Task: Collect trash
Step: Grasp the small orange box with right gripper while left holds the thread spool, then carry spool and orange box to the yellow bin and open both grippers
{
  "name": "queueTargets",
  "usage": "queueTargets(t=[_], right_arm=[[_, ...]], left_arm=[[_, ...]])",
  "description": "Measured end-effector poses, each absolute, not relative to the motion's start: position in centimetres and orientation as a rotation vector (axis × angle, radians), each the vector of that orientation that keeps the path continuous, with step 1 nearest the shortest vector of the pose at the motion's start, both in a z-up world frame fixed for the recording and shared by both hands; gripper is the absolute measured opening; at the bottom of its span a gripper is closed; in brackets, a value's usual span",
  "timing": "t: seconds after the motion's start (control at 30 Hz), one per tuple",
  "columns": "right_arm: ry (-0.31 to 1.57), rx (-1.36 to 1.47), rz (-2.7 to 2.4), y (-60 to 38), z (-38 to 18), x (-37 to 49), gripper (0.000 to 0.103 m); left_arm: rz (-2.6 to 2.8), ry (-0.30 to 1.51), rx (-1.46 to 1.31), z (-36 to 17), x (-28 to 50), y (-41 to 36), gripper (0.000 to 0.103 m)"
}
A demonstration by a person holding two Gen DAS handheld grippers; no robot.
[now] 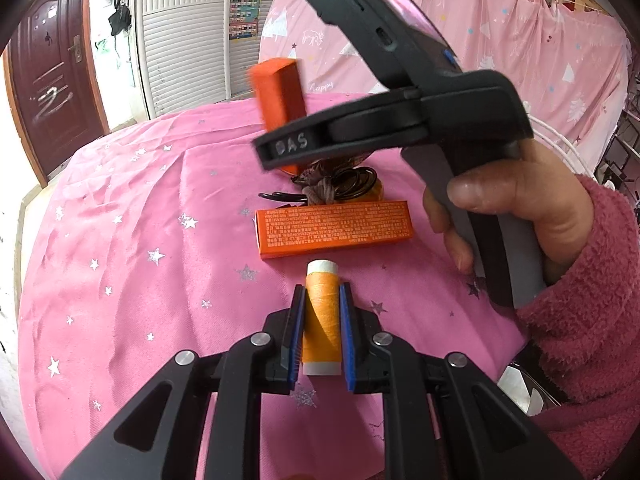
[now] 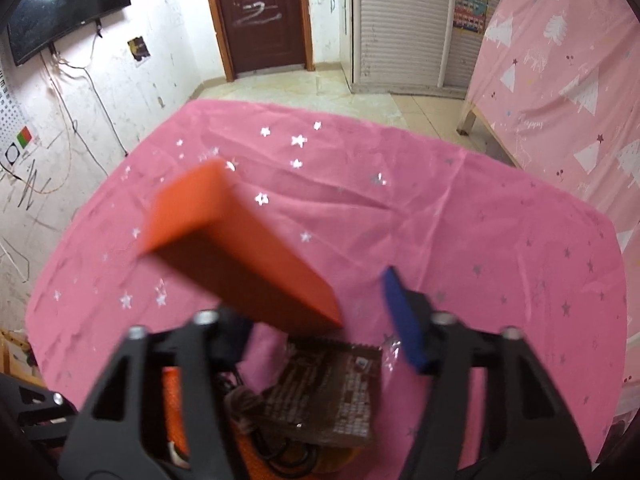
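Orange carton goes up as the trash round gets under way on a pink, star-printed tabletop (image 1: 120, 240).

Right tongs (image 2: 320, 316) carry a plain orange box (image 2: 236, 248) tilted in the air above the cloth; one blue pad (image 2: 404, 320) stands clear of the box, so whether the grip is firm cannot be told. Left tongs (image 1: 320, 320) sit narrow around an orange thread spool (image 1: 321, 312) near the tabletop's near edge, pads just beside or touching it, apparently ready to lift. Only the left view shows a second, printed orange box (image 1: 334, 228) lying flat mid-table and dark cords and rings (image 1: 340, 186) behind it. Only the right view shows a brown printed wrapper (image 2: 324, 396) under the lifted box, likely further trash.
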State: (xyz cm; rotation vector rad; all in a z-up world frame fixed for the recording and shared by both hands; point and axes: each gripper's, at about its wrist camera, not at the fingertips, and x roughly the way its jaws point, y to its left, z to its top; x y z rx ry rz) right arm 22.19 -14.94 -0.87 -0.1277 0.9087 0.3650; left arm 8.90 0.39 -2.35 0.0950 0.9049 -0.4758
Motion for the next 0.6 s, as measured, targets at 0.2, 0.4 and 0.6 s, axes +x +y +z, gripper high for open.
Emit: queueTargets(t=[0.2, 0.4, 0.6], right_arm=[[0.859, -0.118, 0.375, -15.4, 0.4, 21.4, 0.022], [0.831, -0.092, 0.362, -17.5, 1.5, 20.7, 0.022], [0.806, -0.048, 0.327, -21.1, 2.2, 20.2, 0.022]], left_arm=[[-0.464, 0.914, 0.084, -2.1, 9.1, 0.4, 0.01], [-0.425, 0.928, 0.088, -1.9, 9.6, -0.4, 0.01], [-0.4, 0.94, 0.078, -0.8, 10.2, -1.1, 0.01]])
